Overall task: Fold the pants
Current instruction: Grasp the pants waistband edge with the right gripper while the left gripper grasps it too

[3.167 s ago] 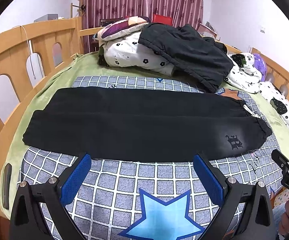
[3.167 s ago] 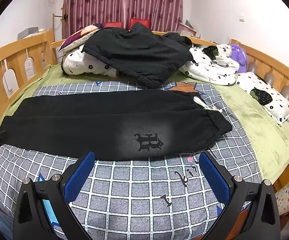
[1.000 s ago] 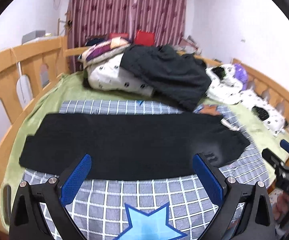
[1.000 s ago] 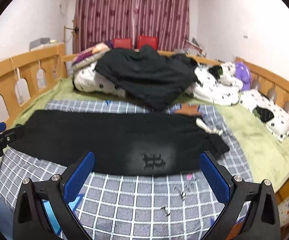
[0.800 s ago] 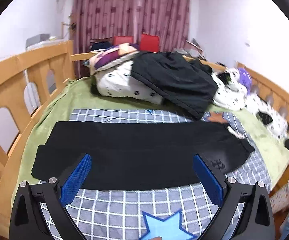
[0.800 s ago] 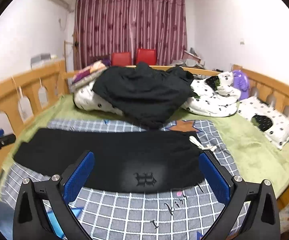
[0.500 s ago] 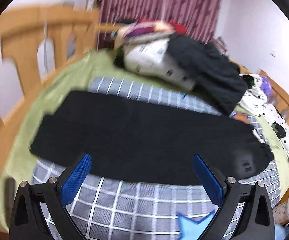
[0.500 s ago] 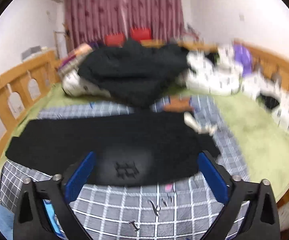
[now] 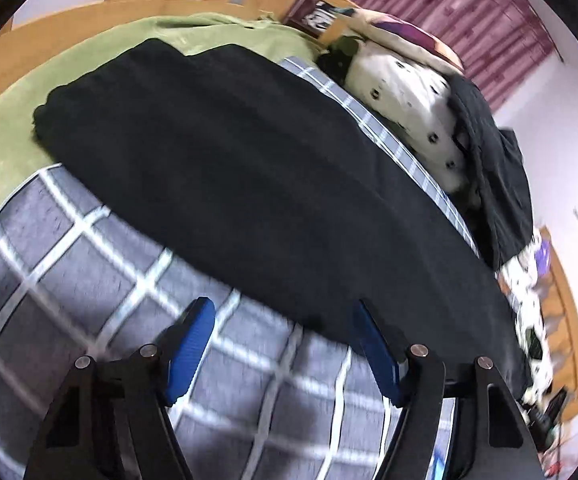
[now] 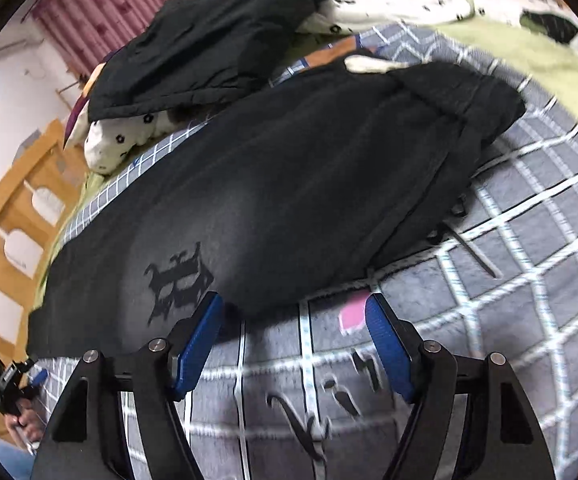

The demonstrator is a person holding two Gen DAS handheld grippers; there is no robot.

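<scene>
The bed (image 9: 69,264), under a grey checked blanket (image 10: 509,288), carries the black pants (image 9: 249,168) laid flat lengthwise, legs together, waistband toward the right and cuffs on the green sheet (image 9: 5,148). A dark jacket (image 10: 217,44) lies on spotted pillows (image 9: 417,96) behind. The left gripper (image 9: 283,354) and right gripper (image 10: 295,344) both hover at the pants' near edge, jaws apart, holding nothing.

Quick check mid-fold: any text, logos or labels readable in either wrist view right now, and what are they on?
Black gothic emblem on the pants: stylised mark, not readable as letters.
Black handwriting-style print on the checked blanket: blurred, unreadable.
Left wrist view: no text visible.
</scene>
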